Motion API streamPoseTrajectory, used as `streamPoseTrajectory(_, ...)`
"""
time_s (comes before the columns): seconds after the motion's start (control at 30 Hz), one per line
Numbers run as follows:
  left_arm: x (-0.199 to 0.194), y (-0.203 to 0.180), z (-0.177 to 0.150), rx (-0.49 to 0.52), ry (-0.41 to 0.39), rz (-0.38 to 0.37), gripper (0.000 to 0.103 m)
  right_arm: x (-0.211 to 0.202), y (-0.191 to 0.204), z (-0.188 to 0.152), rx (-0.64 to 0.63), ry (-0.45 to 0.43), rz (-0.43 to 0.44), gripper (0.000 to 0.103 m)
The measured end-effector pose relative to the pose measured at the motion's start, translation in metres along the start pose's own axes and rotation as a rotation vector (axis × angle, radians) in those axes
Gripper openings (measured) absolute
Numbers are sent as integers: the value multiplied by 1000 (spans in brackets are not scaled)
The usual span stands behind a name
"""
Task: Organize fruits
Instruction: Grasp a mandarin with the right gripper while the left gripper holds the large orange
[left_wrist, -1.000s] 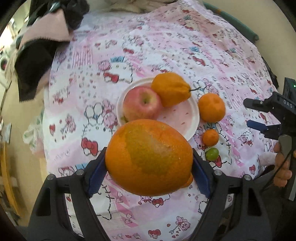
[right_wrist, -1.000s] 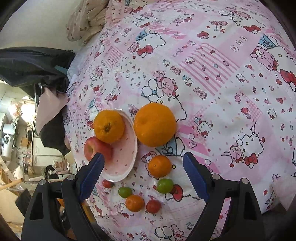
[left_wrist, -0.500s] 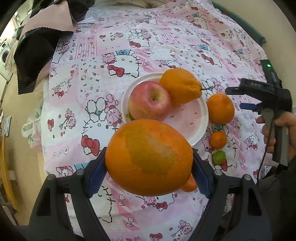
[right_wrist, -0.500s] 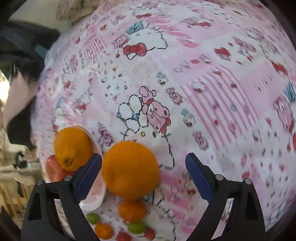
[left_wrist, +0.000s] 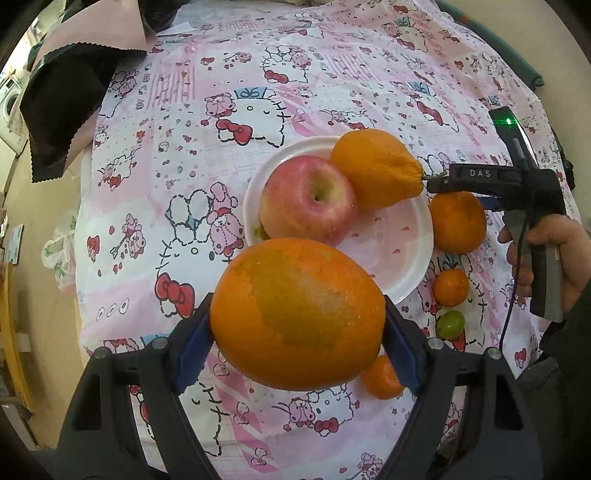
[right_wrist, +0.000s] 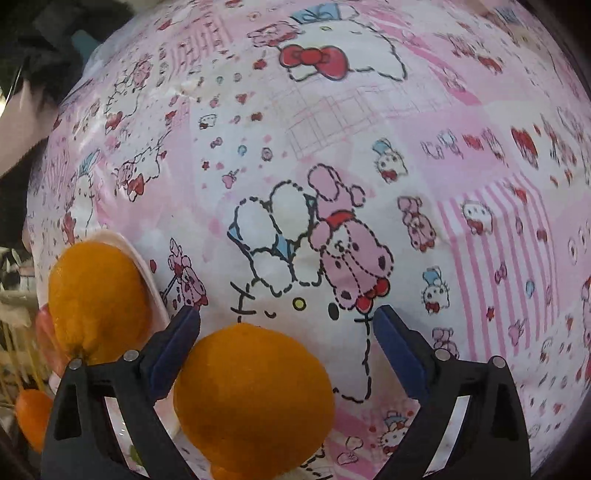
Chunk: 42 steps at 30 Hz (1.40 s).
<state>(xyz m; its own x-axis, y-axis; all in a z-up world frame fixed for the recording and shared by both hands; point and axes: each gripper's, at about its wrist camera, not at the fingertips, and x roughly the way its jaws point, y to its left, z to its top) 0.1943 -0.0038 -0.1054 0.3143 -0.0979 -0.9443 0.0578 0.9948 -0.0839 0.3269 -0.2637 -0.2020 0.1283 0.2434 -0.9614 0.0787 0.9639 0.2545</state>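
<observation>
My left gripper (left_wrist: 297, 308) is shut on a large orange (left_wrist: 295, 332) with a greenish patch, held above the near side of a white plate (left_wrist: 410, 240). On the plate lie a red apple (left_wrist: 308, 201) and a pointed orange (left_wrist: 376, 168). A person's hand (left_wrist: 550, 251) holds my right gripper (left_wrist: 458, 194) over a round orange (left_wrist: 460, 225) just right of the plate. In the right wrist view that round orange (right_wrist: 255, 391) sits low between the blue pads (right_wrist: 399, 350) of my right gripper (right_wrist: 286, 321). The jaws are opening and not pressing on it.
A small mandarin (left_wrist: 450, 288), a green fruit (left_wrist: 450, 324) and another small orange (left_wrist: 382, 376) lie on the pink cartoon-print cloth (left_wrist: 229, 155) near the plate. Dark and pink fabric (left_wrist: 62, 103) hangs at the cloth's far left edge.
My right gripper has swung in from the right and sunk over the round orange, its jaws widening. My left gripper has come a little lower toward the plate, still holding the large orange.
</observation>
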Motion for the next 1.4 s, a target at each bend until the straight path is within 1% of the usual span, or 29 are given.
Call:
streamPoseTrajectory(0.07,-1,-3,0,8,-2,-11,79,1,1,1,-1,1,3,97)
streamPoseTrajectory(0.13,-2,-5,-2,22,-8,-9,79,-1,2,0,-6,-4,6,94)
streamPoseTrajectory(0.17,-2,-6,-2,25,-10,-7,79,-4,2,0,-8,-10,56,79)
streamPoseTrajectory(0.2,-3,-5,-3,24,-9,-7,79,-6,4,0,0,-3,110,55)
streamPoseTrajectory(0.23,-3,-5,-3,20,-8,-10,79,-9,2,-1,5,-3,109,55)
streamPoseTrajectory(0.27,-3,-4,-3,15,-7,-12,79,-10,4,-2,-8,-5,88,52)
streamPoseTrajectory(0.3,-4,-3,-4,10,-9,-12,79,-12,7,-3,-19,-15,73,52)
streamPoseTrajectory(0.33,-4,-2,-4,9,-13,-9,79,-13,6,-3,-13,-15,77,52)
streamPoseTrajectory(0.37,-5,-1,-4,9,-18,-2,79,-13,1,-5,19,0,103,53)
streamPoseTrajectory(0.43,-7,0,-5,8,-28,9,79,-16,-5,-8,46,18,126,56)
streamPoseTrajectory(0.5,-9,3,-5,-2,-29,6,79,-20,-7,-14,45,34,116,77)
streamPoseTrajectory(0.63,-13,3,-5,-14,-30,-14,79,-28,-1,-31,49,56,101,81)
streamPoseTrajectory(0.73,-18,-2,-5,3,-45,-20,79,-24,10,-37,-6,54,46,84)
streamPoseTrajectory(0.8,-19,-4,-5,13,-50,-22,79,-16,13,-40,-25,76,23,87)
streamPoseTrajectory(0.87,-20,-4,-6,14,-48,-26,79,-3,16,-44,-33,112,-8,87)
streamPoseTrajectory(0.93,-18,-4,-6,14,-45,-23,79,0,21,-45,-69,97,-46,86)
streamPoseTrajectory(1.0,-16,-4,-6,13,-45,-12,79,-3,23,-45,-88,86,-53,84)
streamPoseTrajectory(1.1,-14,-1,-5,2,-48,0,79,-9,21,-45,-100,79,-40,82)
streamPoseTrajectory(1.2,-15,1,-5,2,-61,10,79,-28,15,-43,-96,20,-29,82)
streamPoseTrajectory(1.33,-15,3,-6,-4,-69,20,79,-63,3,-43,-59,-58,39,82)
streamPoseTrajectory(1.4,-15,5,-7,-9,-70,24,79,-77,3,-50,-49,-81,74,82)
